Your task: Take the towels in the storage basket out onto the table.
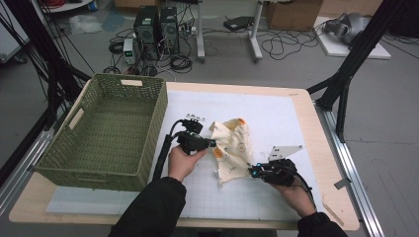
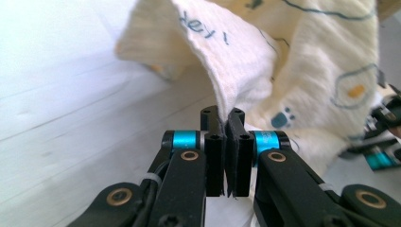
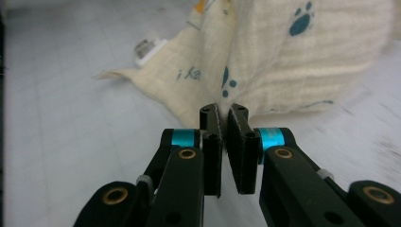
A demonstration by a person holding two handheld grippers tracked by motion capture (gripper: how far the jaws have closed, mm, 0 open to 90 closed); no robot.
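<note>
The left gripper [image 2: 226,124] is clenched on a fold of the cream cloth [image 2: 293,61] rising above its 2 jaws; the right gripper [image 3: 225,118] pinches the cloth's edge just ahead.

Both forearms, in dark sleeves, come in from the bottom of the high view; the left hand [image 1: 182,160] grips the left tool [image 1: 213,143] with its jaws pointing to the right, level over the table; the jaws are pressed together on a fold of cream cloth [image 2: 246,71]; the right hand [image 1: 291,190] holds the right tool [image 1: 253,172] pointing left, its jaws closed on the cloth's edge, a narrow gap lower down between them.
</note>
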